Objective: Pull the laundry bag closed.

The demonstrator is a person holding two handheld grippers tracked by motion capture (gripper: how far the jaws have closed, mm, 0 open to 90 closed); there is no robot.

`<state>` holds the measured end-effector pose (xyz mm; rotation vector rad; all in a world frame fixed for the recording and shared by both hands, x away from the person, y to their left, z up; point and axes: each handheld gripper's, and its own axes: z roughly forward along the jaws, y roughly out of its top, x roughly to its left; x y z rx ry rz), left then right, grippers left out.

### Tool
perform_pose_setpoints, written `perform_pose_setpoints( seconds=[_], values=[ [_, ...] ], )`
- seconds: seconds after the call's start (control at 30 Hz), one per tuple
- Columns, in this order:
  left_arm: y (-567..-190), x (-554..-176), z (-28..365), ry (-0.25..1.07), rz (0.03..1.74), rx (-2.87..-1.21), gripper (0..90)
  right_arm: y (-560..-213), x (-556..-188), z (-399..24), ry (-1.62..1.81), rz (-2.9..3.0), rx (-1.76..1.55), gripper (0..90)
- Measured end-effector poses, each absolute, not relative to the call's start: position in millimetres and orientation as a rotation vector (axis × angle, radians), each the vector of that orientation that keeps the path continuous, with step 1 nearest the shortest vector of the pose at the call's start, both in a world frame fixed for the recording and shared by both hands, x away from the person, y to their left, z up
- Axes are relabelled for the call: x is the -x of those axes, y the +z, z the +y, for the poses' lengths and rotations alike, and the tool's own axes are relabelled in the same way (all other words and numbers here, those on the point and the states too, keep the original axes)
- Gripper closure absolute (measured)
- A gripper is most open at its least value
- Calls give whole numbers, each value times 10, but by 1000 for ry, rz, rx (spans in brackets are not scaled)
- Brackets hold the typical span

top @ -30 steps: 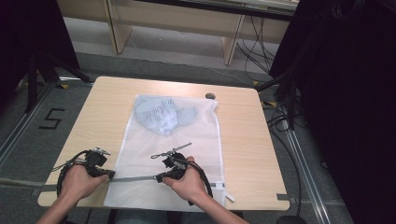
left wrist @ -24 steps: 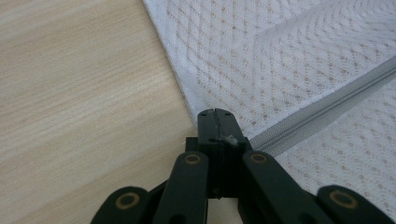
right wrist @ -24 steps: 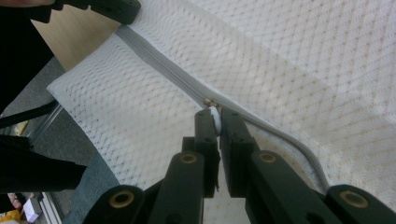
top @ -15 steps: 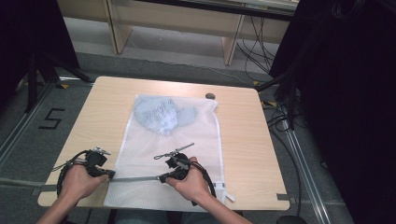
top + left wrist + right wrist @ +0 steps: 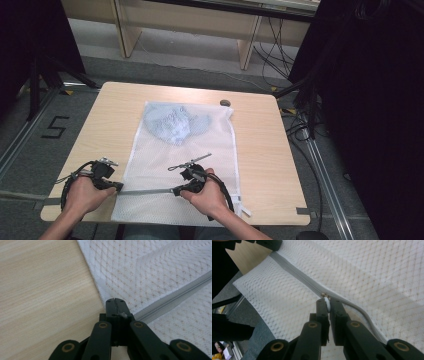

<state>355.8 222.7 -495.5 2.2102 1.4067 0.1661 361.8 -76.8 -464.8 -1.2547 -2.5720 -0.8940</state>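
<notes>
A white mesh laundry bag [image 5: 180,165] lies flat on the wooden table [image 5: 115,115], with a pale blue garment [image 5: 172,122] inside its far end. A grey zipper [image 5: 147,191] runs across the bag near its front. My left gripper [image 5: 117,187] is shut on the bag's left edge [image 5: 117,301] at the zipper's end. My right gripper [image 5: 176,190] is shut on the white zipper pull [image 5: 326,302], about halfway along the zipper [image 5: 294,273]. The zipper [image 5: 175,295] stretches taut between the two grippers.
A small dark round object [image 5: 225,103] sits at the table's far edge. A black curtain [image 5: 370,100] stands to the right, cables [image 5: 305,125] on the floor beside it. The bag's front end hangs over the table's front edge.
My right gripper has slid slightly to the right along the zipper with the pull. The left gripper has stayed in place.
</notes>
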Motion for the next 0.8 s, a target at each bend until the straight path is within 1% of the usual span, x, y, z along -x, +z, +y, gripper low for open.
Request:
perform_pose_setpoints(
  seconds=[0.1, 0.13, 0.17, 0.27, 0.33, 0.4, 0.67, 0.77, 0.8],
  values=[
    [-4955, -3550, 2219, 164, 1414, -2202, 900, -4647, -3620, -780, -892, -2562, 1267, 869],
    [-4935, -3558, 2236, 156, 1396, -2245, 900, -4645, -3623, -785, -910, -2571, 1257, 869],
    [-4933, -3560, 2237, 142, 1396, -2248, 900, -4641, -3627, -795, -919, -2570, 1256, 869],
    [-4932, -3563, 2241, 141, 1395, -2250, 900, -4637, -3638, -836, -918, -2574, 1262, 869],
    [-4956, -3557, 2227, 168, 1407, -2209, 900, -4632, -3633, -853, -908, -2561, 1285, 869],
    [-4933, -3560, 2236, 147, 1398, -2246, 900, -4640, -3637, -865, -922, -2561, 1277, 868],
    [-4931, -3549, 2222, 134, 1419, -2235, 900, -4641, -3637, -902, -918, -2556, 1286, 868],
    [-4932, -3565, 2236, 140, 1390, -2255, 900, -4637, -3649, -926, -920, -2559, 1289, 868],
    [-4931, -3554, 2223, 142, 1410, -2241, 900, -4639, -3653, -929, -926, -2568, 1278, 868]
  ],
)
